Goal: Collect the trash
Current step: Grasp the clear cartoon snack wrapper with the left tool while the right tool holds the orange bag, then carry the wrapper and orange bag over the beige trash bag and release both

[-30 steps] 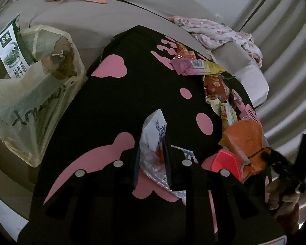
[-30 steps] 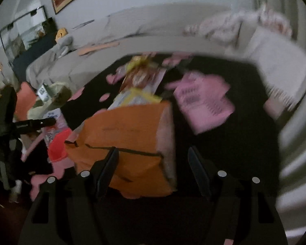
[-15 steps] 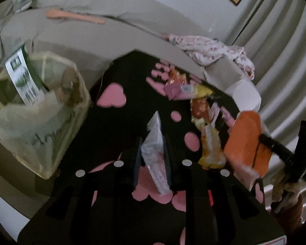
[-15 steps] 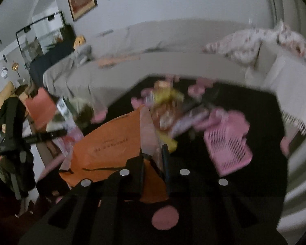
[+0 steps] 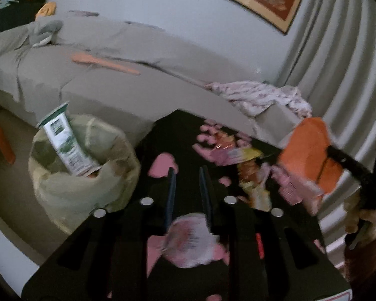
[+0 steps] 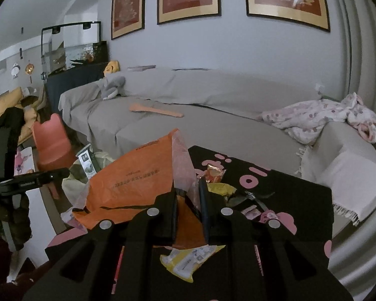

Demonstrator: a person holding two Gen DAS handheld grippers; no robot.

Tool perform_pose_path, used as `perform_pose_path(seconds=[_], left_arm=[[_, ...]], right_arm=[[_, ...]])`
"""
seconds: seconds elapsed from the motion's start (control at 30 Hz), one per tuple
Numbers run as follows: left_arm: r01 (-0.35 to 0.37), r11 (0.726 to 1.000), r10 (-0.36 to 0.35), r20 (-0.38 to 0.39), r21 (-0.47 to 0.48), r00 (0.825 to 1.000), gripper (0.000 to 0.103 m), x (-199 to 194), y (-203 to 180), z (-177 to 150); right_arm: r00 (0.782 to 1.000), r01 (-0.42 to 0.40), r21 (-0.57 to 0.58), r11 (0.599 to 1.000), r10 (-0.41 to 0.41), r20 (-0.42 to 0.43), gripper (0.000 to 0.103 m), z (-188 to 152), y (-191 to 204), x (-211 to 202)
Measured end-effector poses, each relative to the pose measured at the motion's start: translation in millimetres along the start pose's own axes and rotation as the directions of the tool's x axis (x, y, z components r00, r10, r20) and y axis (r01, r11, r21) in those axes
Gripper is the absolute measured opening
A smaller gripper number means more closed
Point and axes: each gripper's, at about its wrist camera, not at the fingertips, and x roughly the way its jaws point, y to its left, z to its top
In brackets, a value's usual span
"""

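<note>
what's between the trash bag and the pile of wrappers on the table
In the left wrist view, bare black tabletop with a pink blotch lies between the trash bag and the wrappers; the left gripper, jaws opening, points over it.

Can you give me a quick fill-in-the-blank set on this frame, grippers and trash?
1. The right gripper is shut on an ____ plastic bag.
2. The left gripper's jaws are opening, and the pink-and-white wrapper lies blurred below them, not ____ between the pads.
3. A green-and-white carton sticks out of the yellowish ____ beside the black table.
4. A patterned pink-and-white cloth lies on the grey ____.

Missing words: orange; clamped; trash bag; sofa
</note>
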Motion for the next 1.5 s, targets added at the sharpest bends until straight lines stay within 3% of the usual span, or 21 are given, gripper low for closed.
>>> perform_pose_path(seconds=[0.03, 0.1, 0.3, 0.47, 0.63, 0.77, 0.8, 0.83, 0.87, 0.9, 0.93, 1.13, 1.5], left_arm=[[-0.005, 1.000, 0.005, -0.026, 0.009, 1.000, 0.045, 5, 6, -6], [-0.027, 0.999, 0.028, -0.067, 0.021, 0.997, 0.046, 13, 12, -21], [0.010, 1.000, -0.009, -0.218, 0.006, 0.976, 0.049, 30, 14, -74], [0.019, 1.000, -0.021, -0.255, -0.010, 0.967, 0.050, 23, 6, -97], [-0.024, 0.998, 0.038, -0.286, 0.052, 0.957, 0.054, 25, -16, -109], [-0.098, 0.986, 0.139, -0.337, 0.136, 0.931, 0.054, 46, -33, -120], [-0.117, 0.982, 0.161, -0.324, 0.150, 0.932, 0.054, 48, -37, -123], [-0.121, 0.980, 0.167, -0.322, 0.158, 0.932, 0.046, 48, -39, -124], [-0.117, 0.980, 0.164, -0.319, 0.162, 0.934, 0.037, 48, -43, -124], [-0.109, 0.981, 0.155, -0.317, 0.160, 0.936, 0.018, 47, -44, -124], [-0.106, 0.982, 0.152, -0.315, 0.157, 0.937, 0.012, 47, -44, -123], [-0.119, 0.982, 0.152, -0.239, 0.147, 0.959, 0.005, 28, -46, -109], [-0.111, 0.986, 0.128, -0.132, 0.128, 0.983, 0.003, -5, -44, -85]], right_arm=[[1.000, -0.002, 0.003, 1.000, 0.002, -0.004, 0.016, -2, -1, 0], [1.000, -0.005, 0.020, 1.000, 0.006, -0.022, 0.016, -10, -6, 2], [0.998, 0.016, 0.075, 0.997, -0.011, -0.069, 0.016, -36, -20, 5], [0.996, 0.045, 0.106, 0.993, -0.036, -0.083, 0.016, -56, -33, -1], [0.994, 0.076, 0.132, 0.988, -0.065, -0.089, 0.016, -71, -42, -6], [0.993, 0.095, 0.140, 0.986, -0.084, -0.083, 0.016, -78, -48, -9], [0.993, 0.100, 0.141, 0.985, -0.089, -0.080, 0.016, -80, -49, -11], [0.993, 0.105, 0.142, 0.984, -0.095, -0.075, 0.016, -81, -50, -13], [0.992, 0.110, 0.144, 0.983, -0.101, -0.069, 0.016, -83, -51, -16], [0.992, 0.114, 0.148, 0.982, -0.105, -0.062, 0.016, -84, -53, -19], [0.993, 0.114, 0.153, 0.982, -0.107, -0.057, 0.016, -85, -55, -21], [0.995, 0.100, 0.175, 0.979, -0.098, -0.022, 0.016, -85, -58, -33], [0.997, 0.056, 0.136, 0.989, -0.061, 0.037, 0.016, -68, -37, -40]])
